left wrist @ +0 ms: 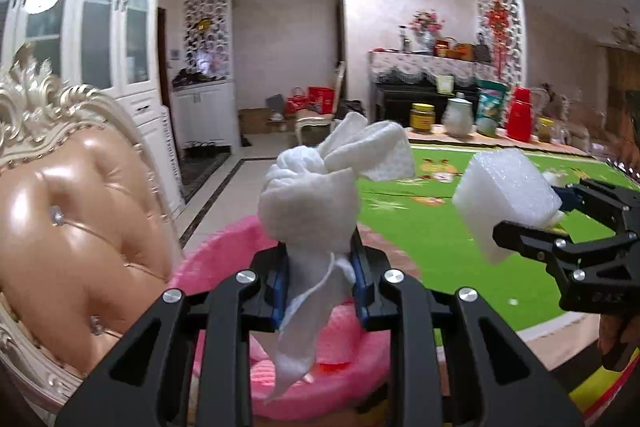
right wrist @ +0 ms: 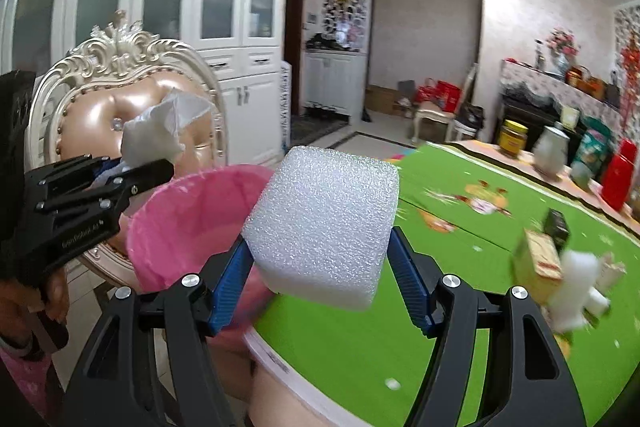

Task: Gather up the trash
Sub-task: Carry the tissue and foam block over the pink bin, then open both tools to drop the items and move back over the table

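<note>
White tissue wad point(left wrist: 308, 203) pinched in left hand-held gripper point(left wrist: 320, 279); foam block point(right wrist: 324, 223) clamped in right hand-held gripper point(right wrist: 324, 287).

left tongs point(left wrist: 320, 263): black angular frame, blue ribbed pads, silver round screws
right tongs point(right wrist: 322, 277): same black frame, blue ribbed pads, silver screws at six o'clock

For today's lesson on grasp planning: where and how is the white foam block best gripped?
Grip the white foam block as the right tongs hold it now: one pad on each of two opposite flat side faces, near its lower end, coming from below along its length. Flat parallel faces let the pads sit flush, and the soft foam probably gives a little, so a moderate squeeze should hold it.
</note>
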